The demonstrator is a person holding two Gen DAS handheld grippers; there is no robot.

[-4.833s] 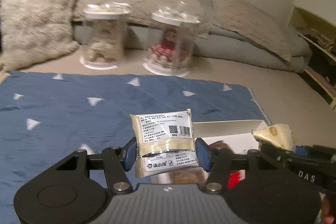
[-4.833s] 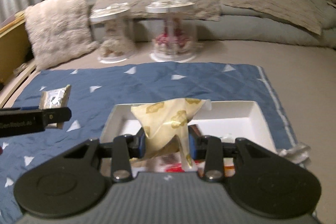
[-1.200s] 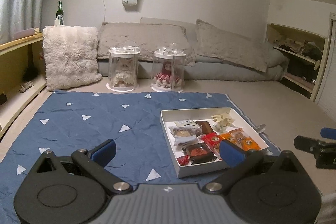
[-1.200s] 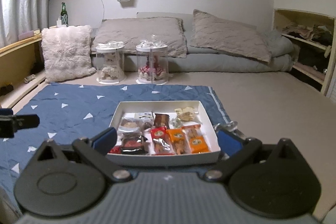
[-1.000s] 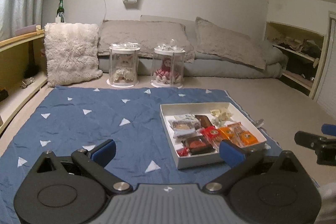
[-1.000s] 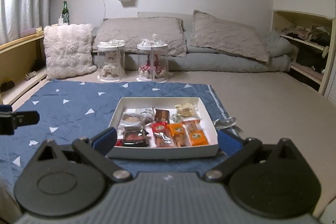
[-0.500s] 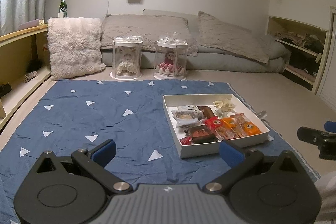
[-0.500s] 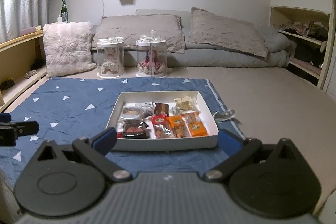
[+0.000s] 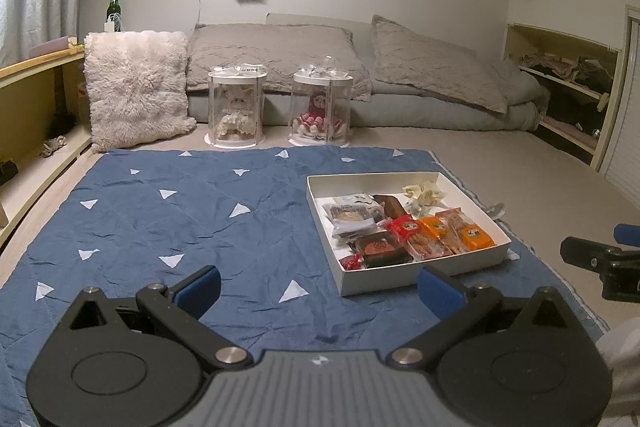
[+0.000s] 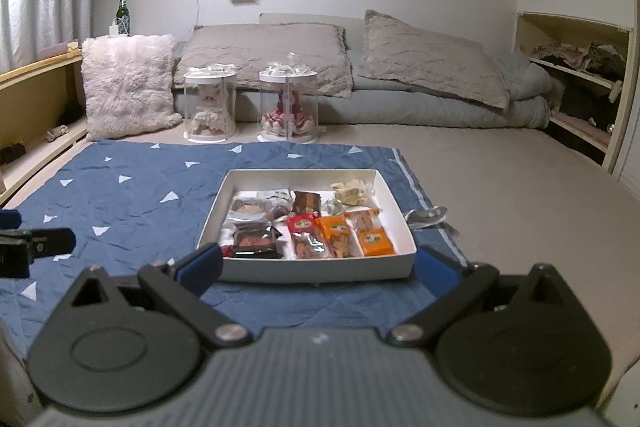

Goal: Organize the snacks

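Observation:
A white box (image 9: pixel 420 277) (image 10: pixel 316 271) sits on the right part of a blue mat (image 9: pixel 200 219) (image 10: pixel 120 195). It holds several wrapped snacks: orange packs (image 10: pixel 374 241), a red pack (image 10: pixel 302 223), a dark pack (image 10: pixel 254 241), and a pale yellow pack (image 10: pixel 352 191) at the back right. My left gripper (image 9: pixel 320 293) is open and empty, held back from the box's near left corner. My right gripper (image 10: pixel 318 269) is open and empty, just in front of the box's near wall.
Two clear doll jars (image 9: pixel 236 115) (image 9: pixel 320 111) stand beyond the mat. A fluffy pillow (image 9: pixel 136 87) leans at the left, a bed with grey pillows (image 9: pixel 432 67) at the back. A clear wrapper (image 10: pixel 426 215) lies right of the box. Shelves run along both sides.
Earlier each gripper held a snack pack over the box; both packs now lie in it and both grippers are open. In the last second both have drawn back slightly from the box.

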